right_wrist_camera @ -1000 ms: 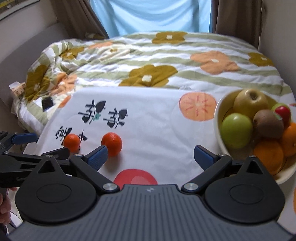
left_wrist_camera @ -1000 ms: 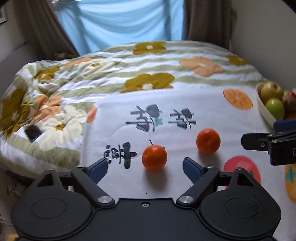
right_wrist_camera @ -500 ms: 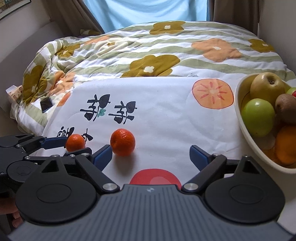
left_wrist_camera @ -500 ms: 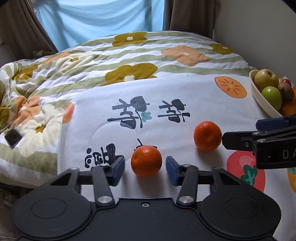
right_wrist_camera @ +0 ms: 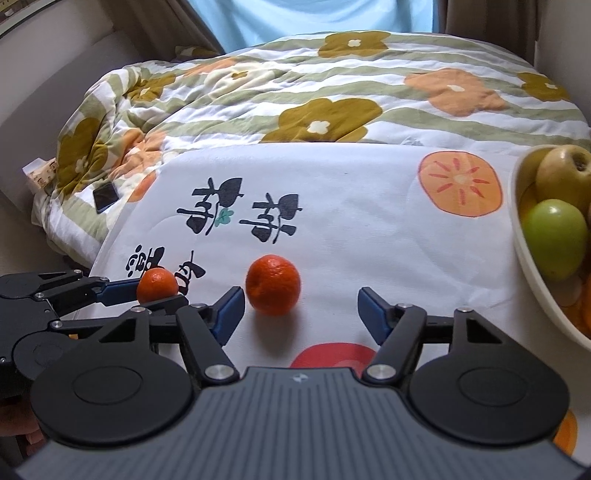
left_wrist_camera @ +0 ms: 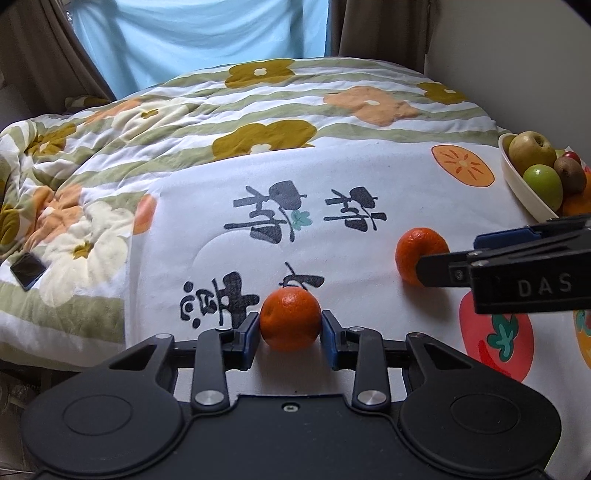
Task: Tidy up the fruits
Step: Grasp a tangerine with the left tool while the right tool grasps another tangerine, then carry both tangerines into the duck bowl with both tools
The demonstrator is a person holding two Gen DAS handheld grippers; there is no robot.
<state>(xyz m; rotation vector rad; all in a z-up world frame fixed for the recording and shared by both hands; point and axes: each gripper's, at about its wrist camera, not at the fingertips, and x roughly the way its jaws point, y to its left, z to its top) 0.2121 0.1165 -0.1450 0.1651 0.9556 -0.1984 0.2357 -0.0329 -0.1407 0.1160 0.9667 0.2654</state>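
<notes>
The left gripper (left_wrist_camera: 290,334) pinched one tangerine (left_wrist_camera: 290,318) squarely, while the right gripper (right_wrist_camera: 300,309), jaws closing, needed centring on the other tangerine (right_wrist_camera: 272,284) before squeezing.

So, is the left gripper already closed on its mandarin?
Yes, shut. In the left wrist view both blue fingers of the left gripper press against the sides of the mandarin, leaving no gap.

Place: you are working in a home bedroom.
Bed: a quilted floral duvet in olive, orange and white (left_wrist_camera: 258,122) covers it.
Window: pale blue curtain (left_wrist_camera: 207,33) between brown drapes (left_wrist_camera: 373,29).
Personal item: a dark smartphone (left_wrist_camera: 27,270) lies on the duvet.
</notes>
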